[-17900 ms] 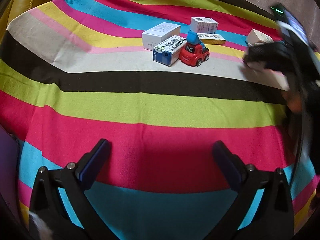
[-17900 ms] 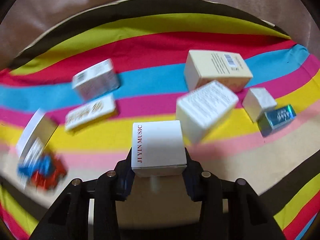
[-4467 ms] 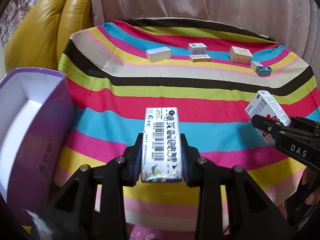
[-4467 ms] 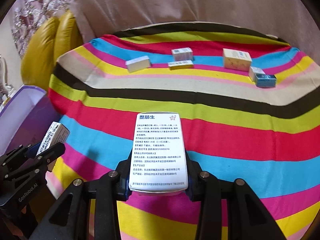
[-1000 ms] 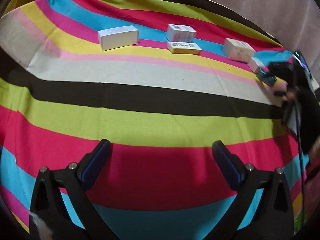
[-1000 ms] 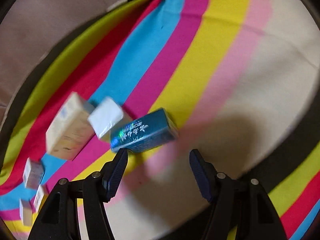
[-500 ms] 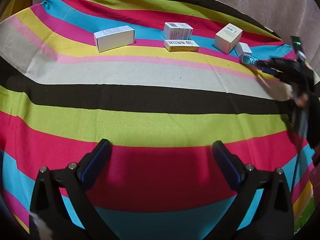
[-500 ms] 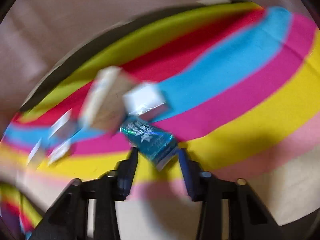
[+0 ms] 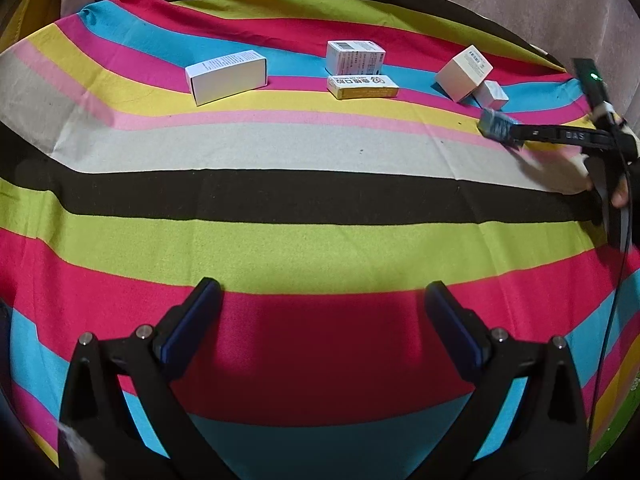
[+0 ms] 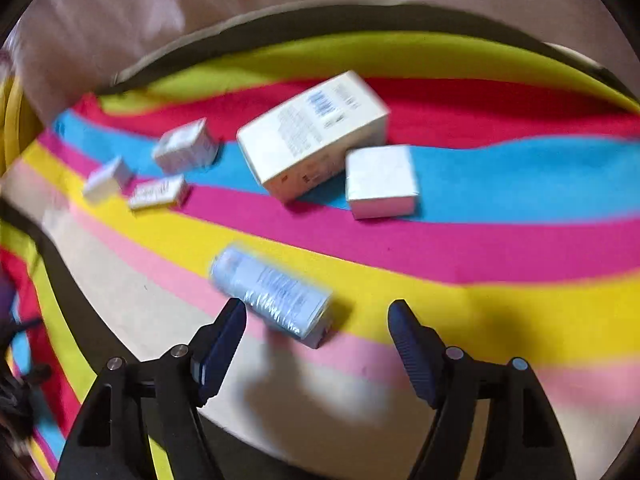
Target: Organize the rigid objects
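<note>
Between the fingers of my right gripper (image 10: 318, 308), close to the left one, lay the little blue box (image 10: 276, 296) on the striped cloth (image 10: 500, 312). My jaws had just been opening and stood apart, so nothing squeezed the box. It lay loose and crooked. If I shut them like that, I think a pad could hit one corner and the box could spin or pop out. Farther ahead sat a small white box (image 10: 380, 180) beside a big cream box (image 10: 312, 132). Pushing forward might bump them. My left gripper (image 9: 322, 286) hung wide apart, holding nothing.
</note>
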Demonstrator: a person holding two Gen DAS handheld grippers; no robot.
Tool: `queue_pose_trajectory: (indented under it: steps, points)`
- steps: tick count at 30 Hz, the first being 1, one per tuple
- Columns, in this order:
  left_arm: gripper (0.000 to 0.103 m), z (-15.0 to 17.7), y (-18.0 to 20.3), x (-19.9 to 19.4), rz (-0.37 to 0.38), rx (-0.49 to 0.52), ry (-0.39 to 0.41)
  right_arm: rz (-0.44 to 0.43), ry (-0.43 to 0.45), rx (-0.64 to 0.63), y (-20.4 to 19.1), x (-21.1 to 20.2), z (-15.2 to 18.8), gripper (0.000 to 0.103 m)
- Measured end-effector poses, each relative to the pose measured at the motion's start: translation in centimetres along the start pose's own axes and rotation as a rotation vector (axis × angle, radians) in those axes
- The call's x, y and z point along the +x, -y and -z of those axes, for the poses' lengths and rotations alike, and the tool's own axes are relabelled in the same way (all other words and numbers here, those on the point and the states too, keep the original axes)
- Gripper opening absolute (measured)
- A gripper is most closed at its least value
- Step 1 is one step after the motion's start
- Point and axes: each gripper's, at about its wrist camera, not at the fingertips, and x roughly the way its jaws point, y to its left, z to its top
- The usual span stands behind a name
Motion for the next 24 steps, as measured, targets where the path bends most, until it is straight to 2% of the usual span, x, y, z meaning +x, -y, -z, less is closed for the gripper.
queue_pose_trajectory:
  steps: [3,7,9,11,14,16,20,21,23,24]
  points:
    - [0.102,0.0,0.2,0.2,-0.012,0.009,-0.005,-0.062,-0.062,-0.074,-1.1,1.2,-0.2,0.076]
    - [0.103,0.1,0.8,0.5,-0.042,0.036,-0.018,-0.062,-0.054,-0.225,-3.7,2.1,-0.2,0.076]
    - [0.103,0.1,0.9,0.6,-0.054,0.047,-0.023,-0.023,-0.038,-0.290,-4.1,2.8,-1.0,0.076]
    - [0.103,0.1,1.0,0.6,-0.057,0.049,-0.024,0.007,-0.028,-0.278,-3.4,3.4,-1.9,0.076]
    - [0.103,0.1,1.0,0.7,-0.060,0.050,-0.024,-0.014,-0.028,-0.223,-2.0,4.2,-3.1,0.077]
    - [0.103,0.0,1.1,0.7,-0.063,0.051,-0.024,-0.044,-0.037,-0.263,-2.6,4.7,-3.5,0.077]
    - [0.103,0.1,1.0,0.8,-0.063,0.051,-0.025,-0.042,-0.033,-0.373,-4.7,5.4,-4.5,0.077]
    - [0.103,0.1,1.0,0.8,-0.065,0.051,-0.026,-0.047,-0.036,-0.380,-5.0,5.4,-4.6,0.076]
    - [0.103,0.0,1.1,0.9,-0.072,0.045,-0.034,-0.064,-0.049,-0.356,-5.2,5.1,-4.7,0.063]
    - [0.103,-0.1,1.1,1.0,-0.077,0.042,-0.041,-0.077,-0.054,-0.331,-5.2,4.9,-4.5,0.052]
